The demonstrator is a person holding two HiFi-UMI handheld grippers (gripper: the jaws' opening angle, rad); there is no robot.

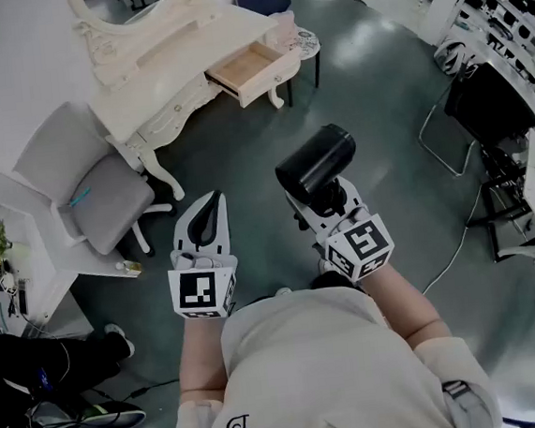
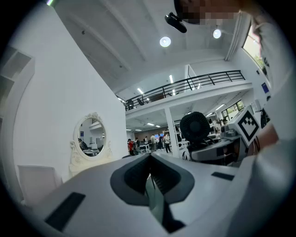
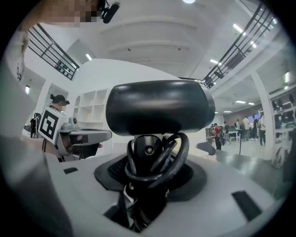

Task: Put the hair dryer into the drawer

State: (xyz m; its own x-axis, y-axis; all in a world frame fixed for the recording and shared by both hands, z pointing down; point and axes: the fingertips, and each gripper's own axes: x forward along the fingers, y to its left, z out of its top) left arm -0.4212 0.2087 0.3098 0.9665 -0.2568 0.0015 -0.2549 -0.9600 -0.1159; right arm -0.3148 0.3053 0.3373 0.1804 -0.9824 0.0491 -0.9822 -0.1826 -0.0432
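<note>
The person stands on a dark floor (image 1: 370, 104), facing a white ornate desk (image 1: 153, 55) and holding both claws level in front of the body. The right claw (image 1: 330, 200) grips a black hair dryer (image 1: 315, 159) by its handle. In the right gripper view the jaws press on the handle from both sides, a black cord (image 3: 178, 155) is looped around it, and the dryer's round barrel sits crosswise above the jaws. The left claw (image 1: 210, 204) is closed and empty: in the left gripper view its two jaws meet along the middle with nothing between them. It is just beside the right claw, at about the same height.

The drawer (image 1: 268, 76) at the desk's right end is pulled out, showing a bare wooden bottom. The hair dryer is well apart from it, out over the floor. An oval mirror (image 1: 129, 0) stands on the desk top. A grey chair (image 1: 106, 196) stands near the desk's left end, to the left of the left claw in the head view.
</note>
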